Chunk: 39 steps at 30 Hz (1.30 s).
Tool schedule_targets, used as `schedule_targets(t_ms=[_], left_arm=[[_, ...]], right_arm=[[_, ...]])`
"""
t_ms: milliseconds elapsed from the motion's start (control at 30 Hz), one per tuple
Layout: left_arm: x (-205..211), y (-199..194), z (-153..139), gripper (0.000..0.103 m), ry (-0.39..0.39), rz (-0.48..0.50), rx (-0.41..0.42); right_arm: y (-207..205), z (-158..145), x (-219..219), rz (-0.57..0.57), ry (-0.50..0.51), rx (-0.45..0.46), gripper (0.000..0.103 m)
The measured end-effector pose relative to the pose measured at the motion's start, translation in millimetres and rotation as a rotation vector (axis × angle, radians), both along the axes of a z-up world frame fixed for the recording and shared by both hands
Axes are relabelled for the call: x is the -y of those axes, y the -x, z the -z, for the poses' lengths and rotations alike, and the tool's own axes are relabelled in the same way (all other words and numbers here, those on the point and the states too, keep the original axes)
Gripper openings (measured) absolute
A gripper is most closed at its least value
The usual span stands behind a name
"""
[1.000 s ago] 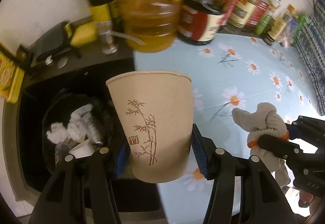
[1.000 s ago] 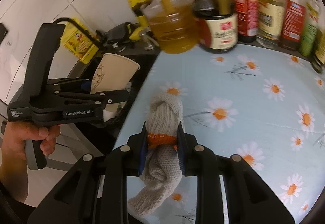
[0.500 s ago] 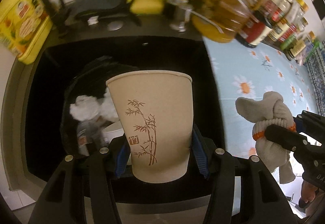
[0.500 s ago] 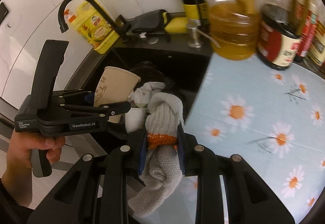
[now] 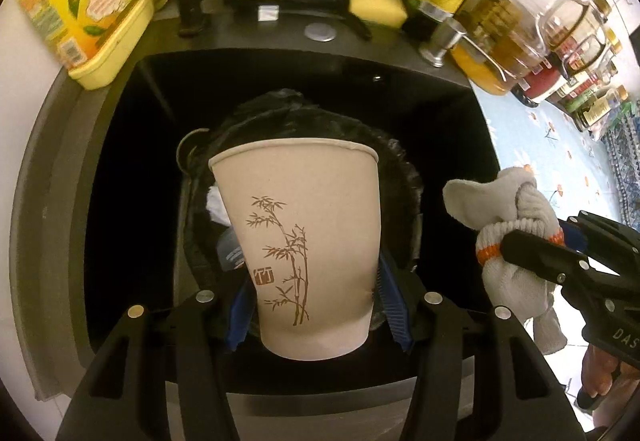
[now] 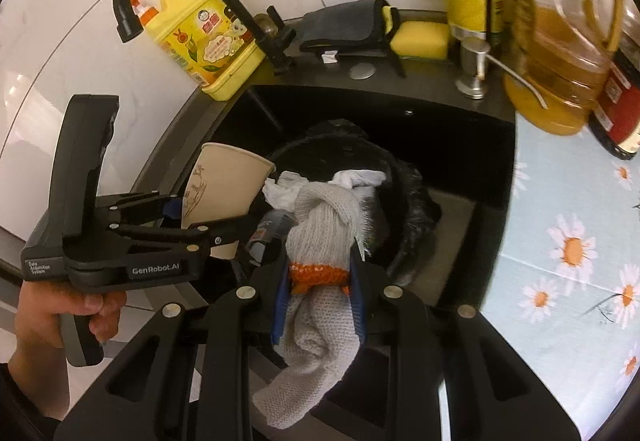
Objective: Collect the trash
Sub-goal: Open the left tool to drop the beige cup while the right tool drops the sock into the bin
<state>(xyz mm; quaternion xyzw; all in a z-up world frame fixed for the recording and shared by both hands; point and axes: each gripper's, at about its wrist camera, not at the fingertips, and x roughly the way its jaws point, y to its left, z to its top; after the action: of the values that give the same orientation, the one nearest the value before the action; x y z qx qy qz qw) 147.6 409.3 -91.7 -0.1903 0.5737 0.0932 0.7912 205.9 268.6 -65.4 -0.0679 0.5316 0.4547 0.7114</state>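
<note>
Bin: black-lined trash bin (image 5: pixel 404 177) stands in the dark sink (image 5: pixel 120 161), crumpled tissue inside.
Cup: paper cup (image 5: pixel 304 241) upright, clamped between left gripper (image 5: pixel 316 315) pads, above the bin.
Glove: knotted grey glove (image 6: pixel 320 241) pinched at its orange cuff by right gripper (image 6: pixel 320 299), over the bin's rim.

A beige paper cup (image 5: pixel 310 245) printed with a brown bamboo sprig and a small red seal stands upright, mouth open at the top, held by its lower half above a bin lined with a black bag (image 5: pixel 404 177). Beside it to the right hangs a grey knitted glove (image 6: pixel 320 241), knotted into a lump, with an orange band at its cuff; its loose end droops below. The bin sits in a dark sink and already holds crumpled white tissue (image 6: pixel 284 193).
</note>
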Motion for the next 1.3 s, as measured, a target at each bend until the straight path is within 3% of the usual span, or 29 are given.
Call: schedule_targets(t_ms=[567,600,633,667,700,900,1300], left_arm=[[-37,-3,31,0.055,0.145,-0.082,-0.019],[-38,-5,33,0.056,0.151,-0.081,-0.032],[-39,-7,35,0.067,0.152,-0.079,-0.045],[-39,-9,38,0.073,0.148,-0.073,-0.063],[-40,-10,39,0.073,0.143,-0.077,-0.063],[-48,-8,42,0.073,0.168,-0.109,-0.061],[-35,13,15,0.073,0.106,-0.115,-0.012]], right_arm=[[-39,18,-51,-0.003,0.045,-0.016,0.033],[-43,20,-52,0.003,0.045,-0.022,0.036],[-47,22,-54,0.01,0.042,-0.037,0.05],[-50,24,-55,0.017,0.038,-0.054,0.057],[-53,24,-56,0.024,0.033,-0.064,0.059],[-60,18,-55,0.035,0.022,-0.055,0.059],[-37,-1,-24,0.073,-0.007,-0.01,0.059]])
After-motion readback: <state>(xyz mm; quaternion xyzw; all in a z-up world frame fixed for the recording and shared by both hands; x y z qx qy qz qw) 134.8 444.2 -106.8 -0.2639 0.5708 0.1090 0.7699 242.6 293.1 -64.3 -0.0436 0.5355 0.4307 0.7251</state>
